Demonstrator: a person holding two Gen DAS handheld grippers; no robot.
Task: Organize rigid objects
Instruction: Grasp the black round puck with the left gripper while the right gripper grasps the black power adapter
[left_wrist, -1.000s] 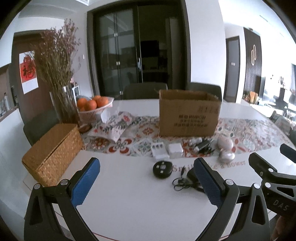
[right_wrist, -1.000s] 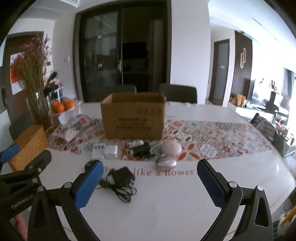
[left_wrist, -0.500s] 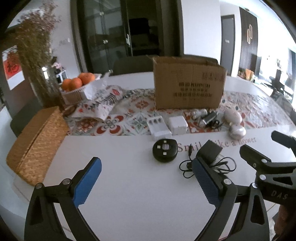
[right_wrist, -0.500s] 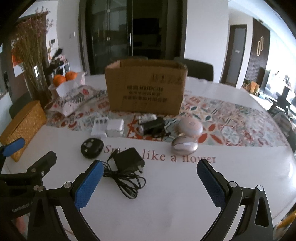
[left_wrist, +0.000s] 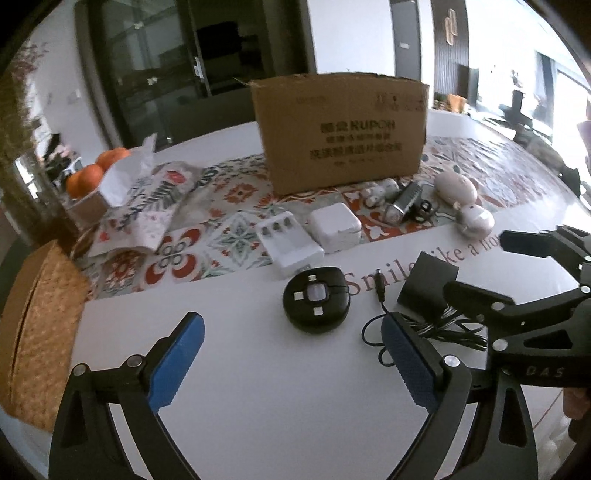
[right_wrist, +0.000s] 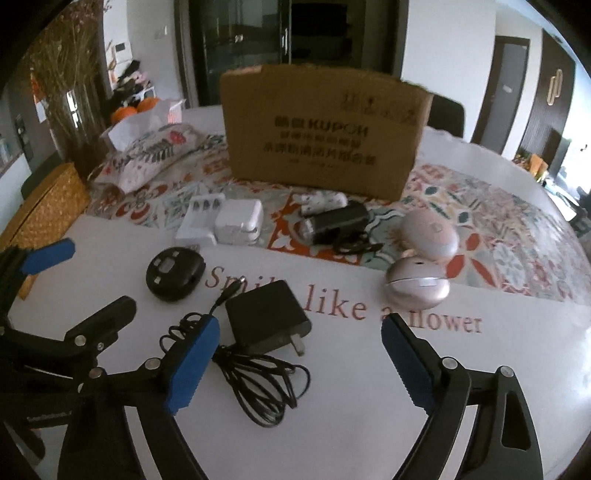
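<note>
Black square power adapter (right_wrist: 266, 318) with tangled black cord (right_wrist: 258, 384) lies flat on the white surface (right_wrist: 332, 406), between my right jaws. Right gripper (right_wrist: 295, 363): jaws have just been closing, now moderately wide, pads not touching it. Round black disc device (left_wrist: 316, 299) sits at 12 o'clock of my left gripper (left_wrist: 291, 356); jaws wide, have narrowed slightly, empty. Brown cardboard box (left_wrist: 340, 136) stands open-topped beyond, 12 o'clock, well apart. Step: approach, nothing lifted yet. Next, I judge: lower right jaws, straddle adapter body, close clear of the cord.
</note>
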